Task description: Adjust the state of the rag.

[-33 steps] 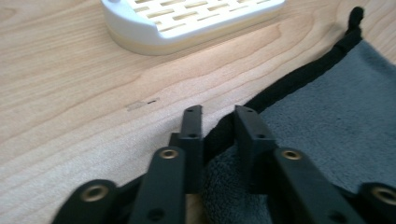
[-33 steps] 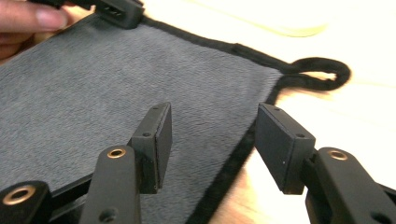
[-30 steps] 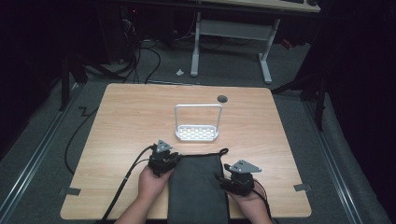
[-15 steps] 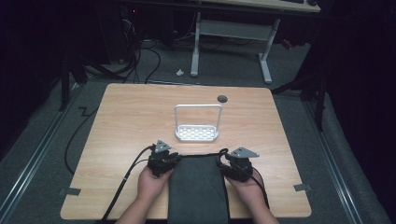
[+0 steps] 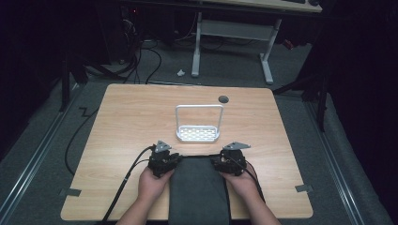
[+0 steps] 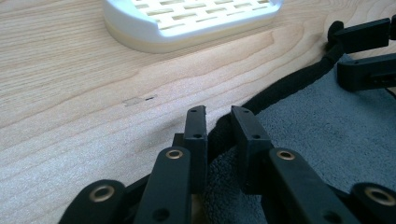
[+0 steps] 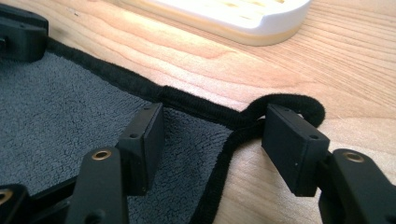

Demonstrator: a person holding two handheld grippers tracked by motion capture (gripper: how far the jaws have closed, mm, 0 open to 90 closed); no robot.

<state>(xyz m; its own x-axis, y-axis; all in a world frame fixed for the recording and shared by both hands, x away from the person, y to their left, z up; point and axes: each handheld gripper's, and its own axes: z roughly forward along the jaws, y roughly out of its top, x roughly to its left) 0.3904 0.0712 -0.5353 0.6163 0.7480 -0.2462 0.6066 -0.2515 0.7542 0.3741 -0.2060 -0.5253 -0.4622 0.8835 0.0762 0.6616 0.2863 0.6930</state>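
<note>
in left gripper view, towel [image 6: 327,140] pinched

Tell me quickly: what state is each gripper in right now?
Left gripper: closed on the grey towel's corner.
Right gripper: open, jaws just opened, straddling the towel's other corner.

The high view looks forward and down over the whole desk [image 5: 131,122]; both gripper views sit low and close, sharing the white rack [image 5: 197,133] at frame top
</note>
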